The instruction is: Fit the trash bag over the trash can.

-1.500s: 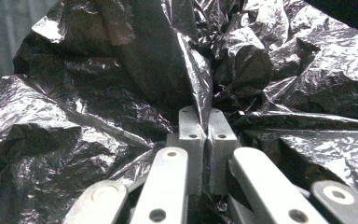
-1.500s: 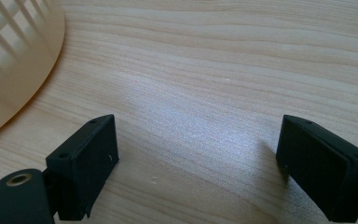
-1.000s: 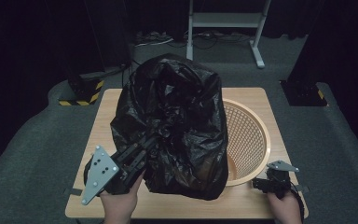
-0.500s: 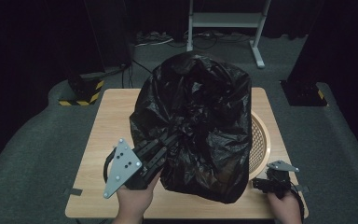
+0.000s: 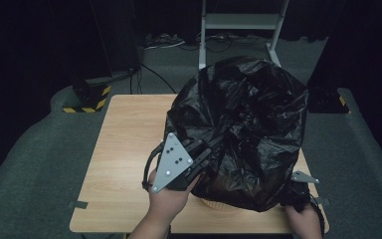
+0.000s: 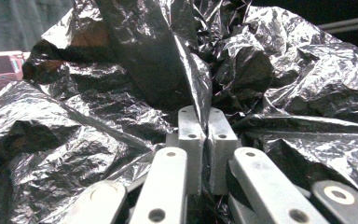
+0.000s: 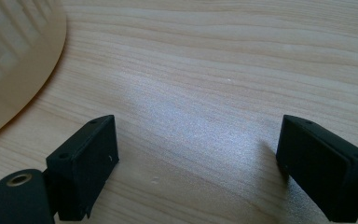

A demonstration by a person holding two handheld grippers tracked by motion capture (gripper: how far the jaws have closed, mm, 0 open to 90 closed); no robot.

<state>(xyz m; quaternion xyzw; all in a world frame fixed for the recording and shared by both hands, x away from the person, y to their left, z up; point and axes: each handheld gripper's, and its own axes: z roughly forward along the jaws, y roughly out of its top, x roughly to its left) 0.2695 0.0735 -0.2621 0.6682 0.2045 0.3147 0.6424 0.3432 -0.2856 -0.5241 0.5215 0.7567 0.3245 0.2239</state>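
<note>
A big crumpled black plastic bag (image 5: 243, 129) hangs over the right half of the wooden table (image 5: 129, 144), covering most of a tan basket whose base (image 5: 219, 205) peeks out below it. My left gripper (image 5: 214, 147) is shut on a fold of the bag (image 6: 200, 88); in the left gripper view the two pads (image 6: 189, 140) pinch the film between them. My right gripper (image 7: 198, 163) rests low over the table at the front right corner (image 5: 303, 191), jaws wide apart with nothing between them. The basket's curved wall (image 7: 14, 60) lies to its left.
A white metal stand (image 5: 238, 25) and cables lie on the floor behind the table. A black-and-yellow striped block (image 5: 87, 99) sits at the far left corner. The left half of the tabletop is bare wood.
My left gripper has carried the bag to the right and a little up, so the bag now covers the basket that was showing before. The right gripper has stayed put.
</note>
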